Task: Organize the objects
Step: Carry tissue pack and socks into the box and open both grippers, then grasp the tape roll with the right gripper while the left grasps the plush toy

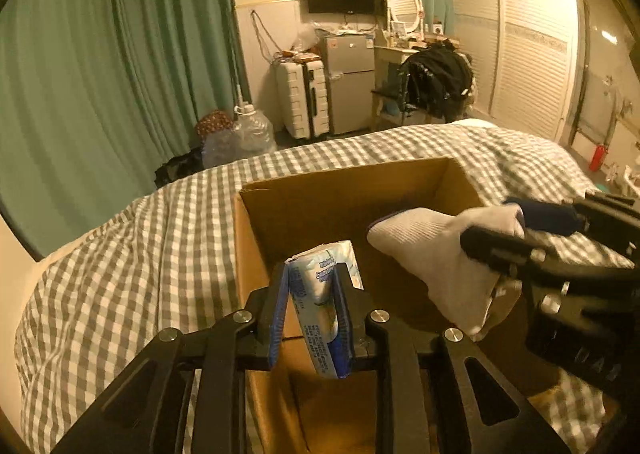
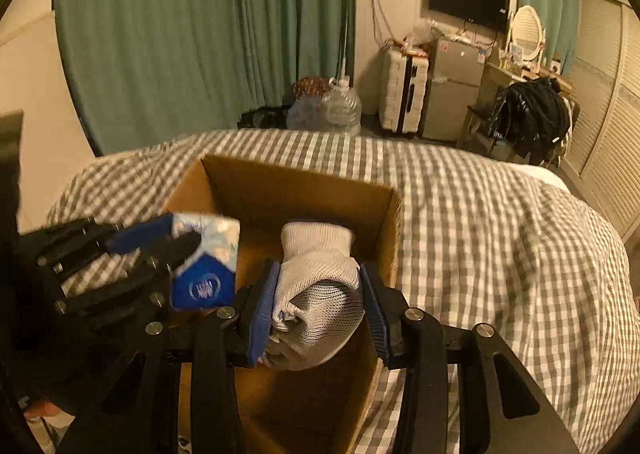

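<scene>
Left claw (image 1: 312,306) with tissue pack (image 1: 320,290), right claw (image 2: 320,306) with sock (image 2: 316,290), above box rim (image 2: 300,174).

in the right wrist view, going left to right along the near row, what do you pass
left gripper → tissue pack → rolled grey sock in the right gripper → checked bedspread
</scene>
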`<action>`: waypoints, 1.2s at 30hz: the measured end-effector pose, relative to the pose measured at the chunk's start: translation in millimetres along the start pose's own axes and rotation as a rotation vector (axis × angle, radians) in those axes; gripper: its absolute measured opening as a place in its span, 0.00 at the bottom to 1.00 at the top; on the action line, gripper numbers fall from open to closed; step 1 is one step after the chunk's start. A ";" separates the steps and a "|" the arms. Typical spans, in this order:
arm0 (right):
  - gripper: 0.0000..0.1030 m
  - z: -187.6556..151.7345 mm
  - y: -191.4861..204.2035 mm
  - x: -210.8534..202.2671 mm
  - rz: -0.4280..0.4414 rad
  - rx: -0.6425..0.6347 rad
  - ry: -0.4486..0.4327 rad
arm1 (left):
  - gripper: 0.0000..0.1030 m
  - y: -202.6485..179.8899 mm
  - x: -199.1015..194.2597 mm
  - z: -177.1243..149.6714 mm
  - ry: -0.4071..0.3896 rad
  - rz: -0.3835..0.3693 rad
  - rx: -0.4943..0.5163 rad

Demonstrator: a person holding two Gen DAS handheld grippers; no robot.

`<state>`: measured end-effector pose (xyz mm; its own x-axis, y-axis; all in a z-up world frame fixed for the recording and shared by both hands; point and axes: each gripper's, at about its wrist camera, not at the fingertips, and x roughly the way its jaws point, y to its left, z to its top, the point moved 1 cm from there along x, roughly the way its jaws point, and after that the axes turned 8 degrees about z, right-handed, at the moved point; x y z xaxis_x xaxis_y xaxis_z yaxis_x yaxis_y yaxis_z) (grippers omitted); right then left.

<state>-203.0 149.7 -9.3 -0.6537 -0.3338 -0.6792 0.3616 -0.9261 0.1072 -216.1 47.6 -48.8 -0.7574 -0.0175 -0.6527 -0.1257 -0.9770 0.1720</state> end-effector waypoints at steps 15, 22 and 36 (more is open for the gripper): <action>0.88 -8.5 29.6 -169.9 -0.028 -0.024 -0.211 | 0.89 44.9 -119.6 -16.6 -0.064 0.087 -0.085; 0.91 -64.8 68.9 -209.3 -0.061 -0.114 -0.153 | 0.96 40.4 -169.1 -72.7 -0.071 0.079 -0.090; 0.92 -204.8 103.6 -139.1 -0.035 -0.155 0.171 | 0.96 11.4 -153.1 -183.4 0.090 0.101 -0.112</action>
<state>61.5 136.2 -52.5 -0.5500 -0.2553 -0.7952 0.4469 -0.8943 -0.0220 15.9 0.2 -82.3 -0.7016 -0.1305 -0.7005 0.0238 -0.9868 0.1599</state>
